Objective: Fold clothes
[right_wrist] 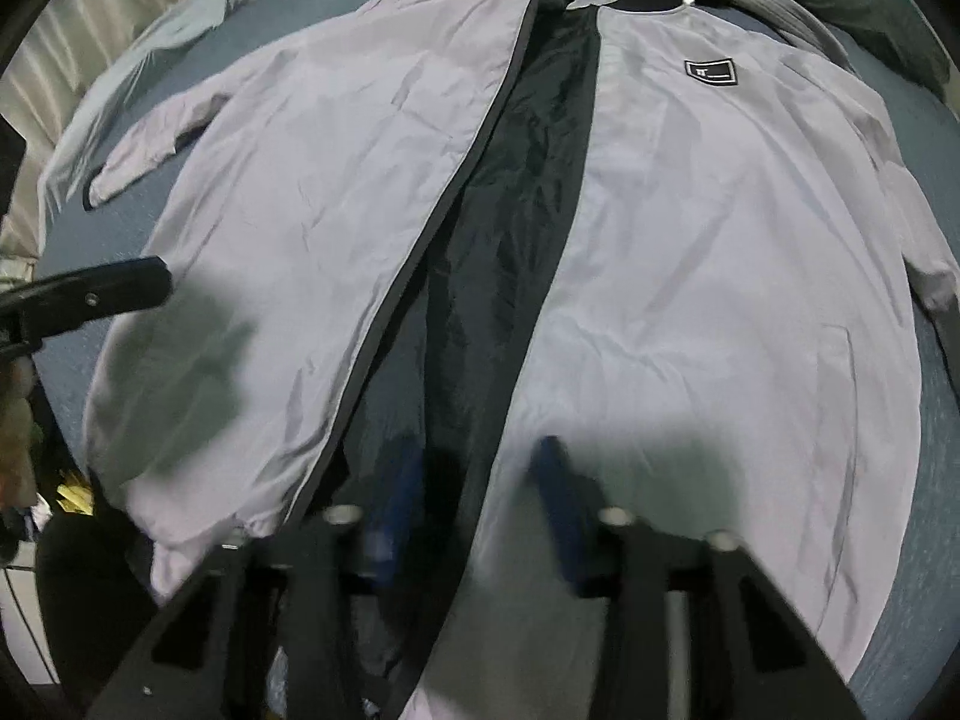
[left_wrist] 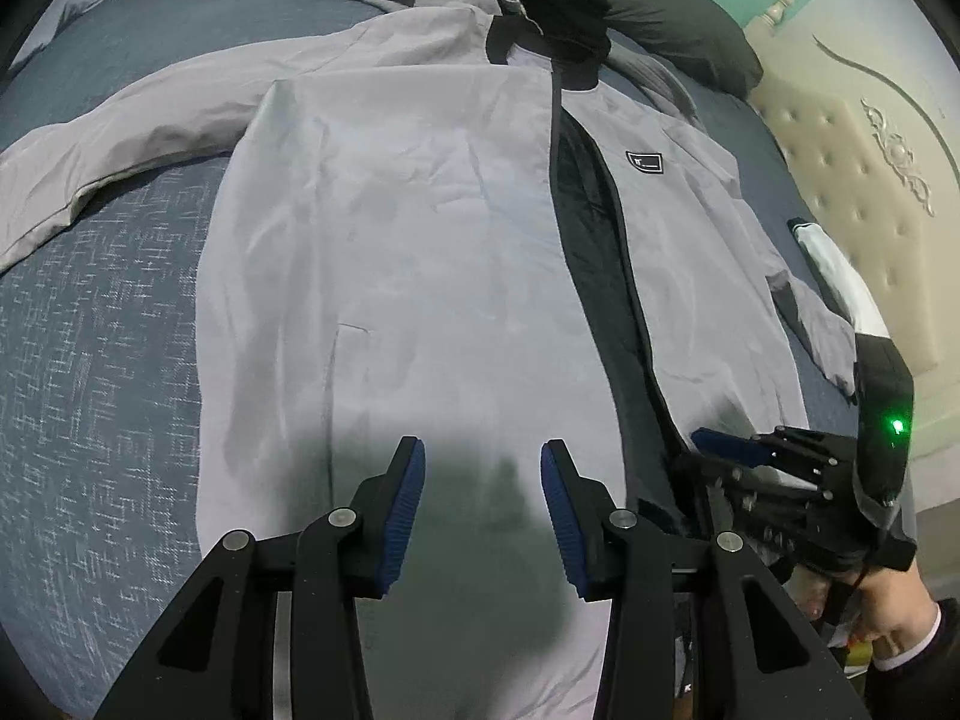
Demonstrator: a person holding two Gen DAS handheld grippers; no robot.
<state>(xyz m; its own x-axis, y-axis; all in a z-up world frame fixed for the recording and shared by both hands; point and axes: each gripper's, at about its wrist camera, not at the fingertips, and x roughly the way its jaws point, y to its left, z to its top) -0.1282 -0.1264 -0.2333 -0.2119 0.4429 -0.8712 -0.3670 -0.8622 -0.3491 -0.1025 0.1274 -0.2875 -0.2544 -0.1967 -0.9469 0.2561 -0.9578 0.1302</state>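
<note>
Your jacket [left_wrist: 384,228] lies front-up and unzipped on the bed [left_wrist: 90,360], hem near you, collar at the far end, with the dark lining [right_wrist: 510,228] showing in a strip down the middle. The left sleeve [left_wrist: 108,150] is spread out to the left; the right sleeve [left_wrist: 810,312] runs down beside the body on the right.

Your left claw [left_wrist: 483,510] hangs wide and empty over the left front panel near the hem. Your right claw [right_wrist: 474,510] is also apart and holding nothing, hovering over the near end of the lining strip; its pads are blurred in its own view.

The fabric looks thin and slippery, so a shallow pinch at the hem would probably catch only the top panel, and the back layer would stay behind. If you lift one side ahead of the other, the open front could slide wider and skew the fold. The spread left sleeve may drag and bunch if you fold the body before tucking it in.
</note>
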